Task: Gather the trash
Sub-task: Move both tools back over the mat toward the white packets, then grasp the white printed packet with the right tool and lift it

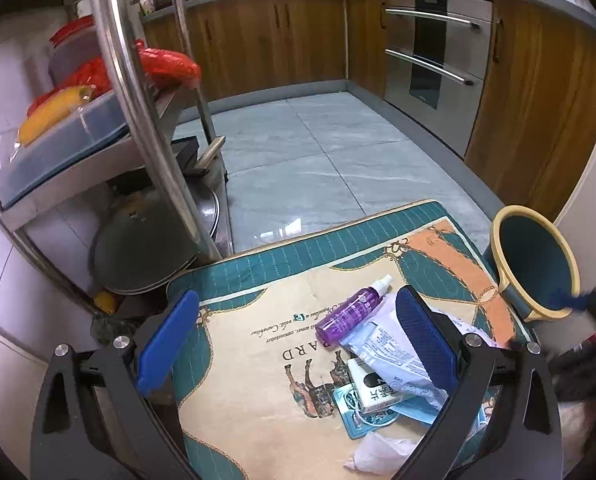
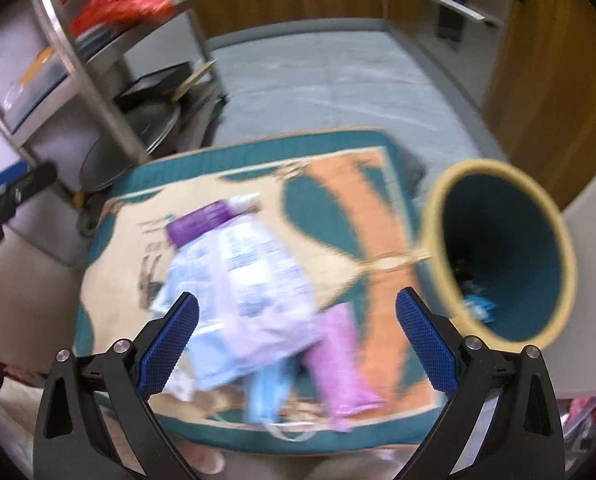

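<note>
Trash lies on a patterned mat (image 1: 258, 344) (image 2: 338, 208): a purple spray bottle (image 1: 350, 310) (image 2: 202, 220), a white printed plastic bag (image 1: 394, 354) (image 2: 254, 280), a small white box (image 1: 372, 386), a blue face mask (image 2: 268, 394), a pink wrapper (image 2: 344, 364) and a crumpled tissue (image 1: 378, 454). A teal bin with a yellow rim (image 1: 536, 264) (image 2: 502, 252) is tipped toward the mat at the right, with something blue inside. My left gripper (image 1: 296, 344) hovers open over the mat, left of the pile. My right gripper (image 2: 296, 340) hangs open above the bag; that view is blurred.
A steel shelf rack (image 1: 146, 92) (image 2: 82, 64) with pans, lids and red bags stands left of the mat. Wooden cabinets (image 1: 266, 36) and an oven (image 1: 434, 60) line the far side. Grey tiled floor (image 1: 318, 160) lies beyond the mat.
</note>
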Available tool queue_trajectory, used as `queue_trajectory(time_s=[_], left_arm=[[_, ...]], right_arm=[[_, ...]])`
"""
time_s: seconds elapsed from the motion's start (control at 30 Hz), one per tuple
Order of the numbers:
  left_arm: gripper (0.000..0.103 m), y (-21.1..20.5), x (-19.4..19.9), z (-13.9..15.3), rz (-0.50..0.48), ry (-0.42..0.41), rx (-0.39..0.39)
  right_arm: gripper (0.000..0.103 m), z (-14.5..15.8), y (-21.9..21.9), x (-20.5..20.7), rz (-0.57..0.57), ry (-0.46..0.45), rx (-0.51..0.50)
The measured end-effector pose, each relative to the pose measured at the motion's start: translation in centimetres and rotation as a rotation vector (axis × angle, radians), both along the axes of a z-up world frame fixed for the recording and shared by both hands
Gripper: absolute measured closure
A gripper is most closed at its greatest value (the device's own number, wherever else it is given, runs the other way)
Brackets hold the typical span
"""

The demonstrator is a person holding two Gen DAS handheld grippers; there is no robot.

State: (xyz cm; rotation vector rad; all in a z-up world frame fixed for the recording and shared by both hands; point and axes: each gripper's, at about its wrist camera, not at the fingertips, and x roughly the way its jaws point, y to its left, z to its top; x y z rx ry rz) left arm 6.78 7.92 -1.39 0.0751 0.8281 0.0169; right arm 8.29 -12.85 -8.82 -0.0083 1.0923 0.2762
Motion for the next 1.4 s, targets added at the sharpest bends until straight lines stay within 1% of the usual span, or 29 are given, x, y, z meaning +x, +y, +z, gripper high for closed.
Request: queue_trajectory(time_s=[0.07, 0.13, 0.23, 0.3, 0.37, 0.4, 0.43, 0.47, 0.5, 0.53, 0.6, 0.67, 0.73, 0.87, 1.03, 1.17, 1.3, 1.4], left_arm=[[0.006, 0.3, -0.1, -0.1, 0.005, 0.007, -0.006], [0.006, 0.7, -0.2, -0.3, 0.005, 0.015, -0.005], [0.006, 1.3, -0.4, -0.6, 0.005, 0.021, 0.005], [0.006, 1.7, -0.5, -0.8, 0.009, 0.031, 0.004], [0.006, 2.2, -0.4, -1.1, 0.016, 0.045, 0.000], [0.006, 2.4, -0.4, -1.3, 0.019, 0.051, -0.004], [0.006, 2.5, -0.4, -1.4, 0.022, 0.057, -0.008], [0.006, 2.6, -0.3, -1.6, 0.023, 0.062, -0.011], [0.006, 2.6, -0.2, -1.6, 0.023, 0.065, -0.012], [0.006, 2.5, -0.2, -1.8, 0.021, 0.067, -0.009], [0.006, 2.3, 0.1, -2.1, 0.016, 0.075, 0.003], [0.006, 1.9, 0.4, -2.4, 0.006, 0.085, 0.012], [0.006, 1.6, 0.6, -2.5, -0.002, 0.088, 0.017], [0.006, 0.8, 0.7, -2.5, -0.020, 0.082, 0.017], [0.006, 0.5, 1.5, -2.9, -0.025, 0.089, 0.030], [0.006, 0.3, 2.7, -4.2, -0.036, 0.122, 0.021], [0.006, -1.4, 4.1, -6.0, -0.096, 0.150, 0.059], [0.006, -3.1, 5.5, -7.7, -0.157, 0.177, 0.086]], right_arm=[[0.005, -1.1, 1.7, -0.3, 0.008, 0.005, 0.014], [0.005, -2.3, 3.9, -0.6, 0.060, 0.002, -0.028], [0.007, -3.4, 6.3, -0.8, 0.152, -0.014, -0.090], [0.014, -3.9, 7.0, -0.7, 0.180, -0.005, -0.099], [0.039, -4.9, 7.5, -0.3, 0.191, 0.040, -0.110], [0.040, -5.2, 7.5, -0.2, 0.193, 0.059, -0.117], [0.045, -5.6, 7.6, -0.2, 0.196, 0.075, -0.126], [0.052, -5.7, 7.7, -0.1, 0.204, 0.075, -0.132], [0.063, -5.6, 7.8, -0.3, 0.215, 0.070, -0.132], [0.091, -5.3, 8.0, -0.3, 0.234, 0.069, -0.121], [0.095, -5.0, 8.2, -0.5, 0.243, 0.065, -0.132], [0.096, -4.7, 8.0, -0.5, 0.248, 0.071, -0.107], [0.098, -4.2, 8.0, -0.5, 0.252, 0.051, -0.100], [0.100, -2.3, 7.4, -0.4, 0.251, -0.004, -0.042], [0.100, 0.4, 5.4, 0.3, 0.193, -0.033, 0.045], [0.100, 2.4, 3.4, 0.9, 0.140, -0.059, 0.108], [0.100, 4.8, 1.6, 1.5, 0.107, -0.114, 0.164], [0.100, 6.1, 0.4, 2.2, 0.088, -0.152, 0.180]])
